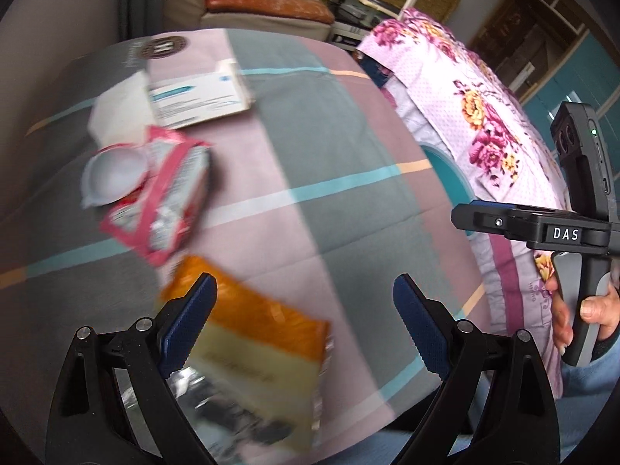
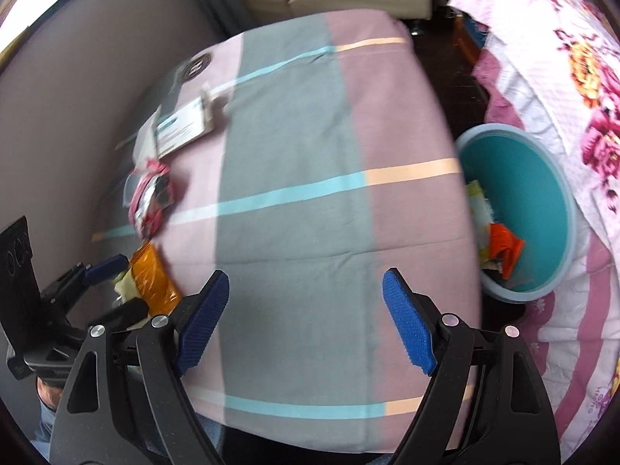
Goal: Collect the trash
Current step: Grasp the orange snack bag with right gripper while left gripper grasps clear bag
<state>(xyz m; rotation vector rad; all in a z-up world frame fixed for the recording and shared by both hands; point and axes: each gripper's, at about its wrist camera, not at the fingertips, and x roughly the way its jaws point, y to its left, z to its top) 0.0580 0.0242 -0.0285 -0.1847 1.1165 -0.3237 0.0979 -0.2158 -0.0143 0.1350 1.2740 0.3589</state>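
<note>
One crinkly orange-and-silver foil wrapper (image 1: 248,352), lower frame: light, slippery; my left claw (image 1: 306,329) gapes released, pinch its edge.

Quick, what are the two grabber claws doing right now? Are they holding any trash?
Left gripper: open, holding nothing, jaws spread over the orange snack wrapper.
Right gripper: open, empty, above the striped tablecloth.
</note>
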